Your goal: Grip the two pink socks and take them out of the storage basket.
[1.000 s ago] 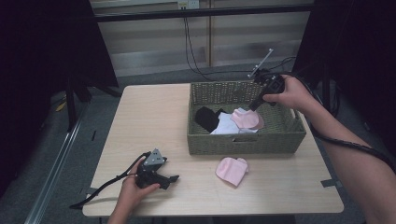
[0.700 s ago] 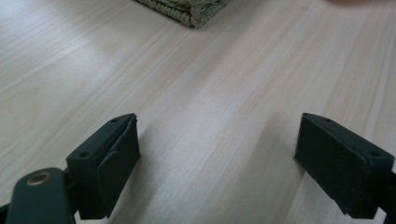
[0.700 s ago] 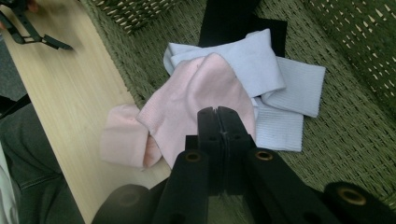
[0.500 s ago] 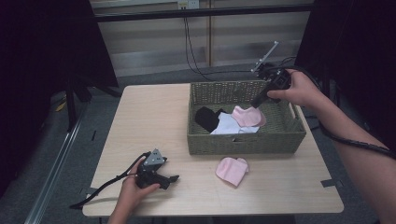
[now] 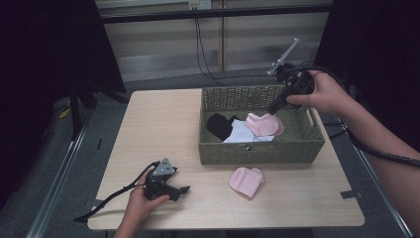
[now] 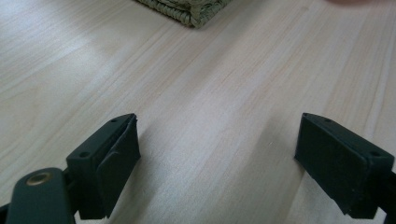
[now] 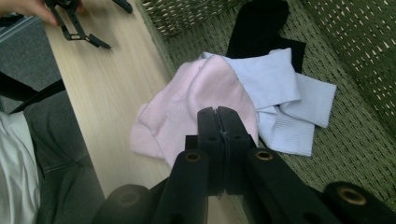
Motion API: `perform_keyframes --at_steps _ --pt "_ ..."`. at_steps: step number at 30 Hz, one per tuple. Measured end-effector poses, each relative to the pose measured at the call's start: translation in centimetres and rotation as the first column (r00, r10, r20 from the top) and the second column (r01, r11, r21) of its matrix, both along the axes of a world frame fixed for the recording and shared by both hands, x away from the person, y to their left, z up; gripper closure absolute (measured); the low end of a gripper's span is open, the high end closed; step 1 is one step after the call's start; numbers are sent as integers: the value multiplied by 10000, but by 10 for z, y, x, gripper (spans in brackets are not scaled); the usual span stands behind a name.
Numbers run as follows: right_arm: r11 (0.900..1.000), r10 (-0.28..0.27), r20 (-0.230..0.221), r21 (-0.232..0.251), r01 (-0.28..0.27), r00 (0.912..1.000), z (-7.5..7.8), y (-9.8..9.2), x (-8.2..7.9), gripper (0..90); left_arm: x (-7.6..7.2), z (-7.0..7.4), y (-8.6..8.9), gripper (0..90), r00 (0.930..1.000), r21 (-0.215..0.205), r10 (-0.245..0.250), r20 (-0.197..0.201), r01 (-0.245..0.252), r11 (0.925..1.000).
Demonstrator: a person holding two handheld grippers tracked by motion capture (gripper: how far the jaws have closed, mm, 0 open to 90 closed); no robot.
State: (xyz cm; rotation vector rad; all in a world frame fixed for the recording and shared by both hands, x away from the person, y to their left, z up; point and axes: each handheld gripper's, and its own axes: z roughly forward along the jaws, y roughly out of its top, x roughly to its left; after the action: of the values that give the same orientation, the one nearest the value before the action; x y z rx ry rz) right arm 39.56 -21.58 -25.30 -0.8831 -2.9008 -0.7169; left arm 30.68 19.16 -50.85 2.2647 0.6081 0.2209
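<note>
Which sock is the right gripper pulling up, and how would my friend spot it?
Find the woven basket at the far right of the wooden table. Inside it, the pink sock hangs from the shut jaws of the right gripper. It is the only pink one in the basket, beside white socks and a black sock; another pink sock lies outside.
</note>
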Motion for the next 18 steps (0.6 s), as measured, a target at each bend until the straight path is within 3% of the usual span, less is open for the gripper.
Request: perform_keyframes --at_steps 9,18 --pt "9985 528 154 117 -530 9985 14 11 -22 886 0 0 0 130 10000 0 3 2 -3 10000" --pt "9935 1087 83 324 -1089 9940 9 21 -43 881 0 0 0 130 10000 0 6 4 -6 10000"
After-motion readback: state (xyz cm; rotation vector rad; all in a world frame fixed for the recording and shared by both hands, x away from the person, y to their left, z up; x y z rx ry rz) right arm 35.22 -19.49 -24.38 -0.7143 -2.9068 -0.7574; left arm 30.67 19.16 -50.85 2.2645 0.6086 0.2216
